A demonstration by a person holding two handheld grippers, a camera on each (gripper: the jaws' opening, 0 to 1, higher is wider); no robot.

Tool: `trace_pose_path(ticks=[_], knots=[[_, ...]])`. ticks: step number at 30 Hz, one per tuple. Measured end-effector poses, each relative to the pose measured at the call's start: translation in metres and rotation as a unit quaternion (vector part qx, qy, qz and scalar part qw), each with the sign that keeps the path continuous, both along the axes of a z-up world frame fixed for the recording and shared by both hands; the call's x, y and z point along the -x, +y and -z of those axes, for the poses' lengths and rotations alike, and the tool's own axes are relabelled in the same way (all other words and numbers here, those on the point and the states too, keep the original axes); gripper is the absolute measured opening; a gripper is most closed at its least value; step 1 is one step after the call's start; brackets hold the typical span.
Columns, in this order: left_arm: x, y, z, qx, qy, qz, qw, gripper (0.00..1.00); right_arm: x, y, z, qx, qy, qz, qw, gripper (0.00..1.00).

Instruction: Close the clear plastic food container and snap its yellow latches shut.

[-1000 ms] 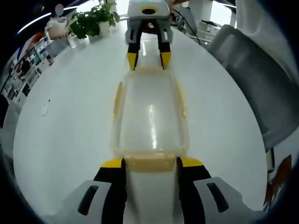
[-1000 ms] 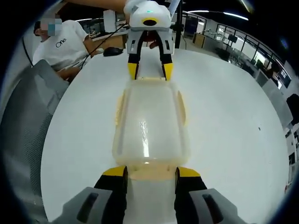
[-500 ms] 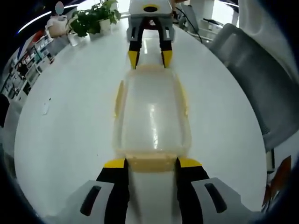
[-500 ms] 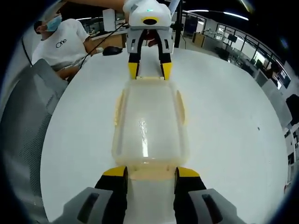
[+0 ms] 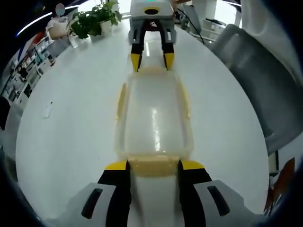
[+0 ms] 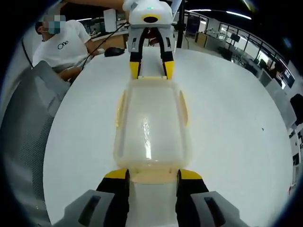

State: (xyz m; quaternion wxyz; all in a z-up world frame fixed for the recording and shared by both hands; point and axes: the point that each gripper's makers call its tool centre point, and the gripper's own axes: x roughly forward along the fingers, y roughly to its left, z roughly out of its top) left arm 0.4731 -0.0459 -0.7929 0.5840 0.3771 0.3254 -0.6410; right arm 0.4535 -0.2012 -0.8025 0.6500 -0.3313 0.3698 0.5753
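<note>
Centre frame: container (image 5: pixel 154 118) with lid on; left gripper (image 5: pixel 153 166) and right gripper (image 6: pixel 147 176) stay wide, straddling unmoved end latches; snapping seemingly pending

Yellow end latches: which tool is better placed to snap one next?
Neither clearly: left tool straddles its end latch of the container, and right tool straddles the opposite latch.

The white table (image 5: pixel 71 118) lies bare on both long sides of the clear container (image 5: pixel 154 118), leaving room to pass there; each short end is taken by a gripper, the left gripper (image 5: pixel 153 166) at one, the right gripper (image 6: pixel 147 176) at the other; a grey chair (image 5: pixel 258 80) stands just beside one table edge; a potted plant (image 5: pixel 92 21) stands well apart; a seated person (image 6: pixel 61 45) sits by the table's rim.
</note>
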Motion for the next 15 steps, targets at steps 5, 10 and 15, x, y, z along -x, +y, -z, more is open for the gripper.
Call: trace_pose_path(ticks=[5, 10, 15], knots=[[0.001, 0.001, -0.003, 0.0, 0.001, -0.002, 1.0, 0.36, 0.0, 0.0, -0.005, -0.002, -0.003, -0.003, 1.0, 0.36], [0.003, 0.001, -0.01, 0.0, 0.0, -0.003, 1.0, 0.37, 0.001, 0.0, -0.012, -0.003, -0.002, -0.008, 1.0, 0.35], [0.002, 0.0, -0.021, -0.001, -0.004, -0.006, 1.0, 0.37, 0.0, 0.0, -0.022, -0.001, -0.008, -0.013, 0.9999, 0.35]])
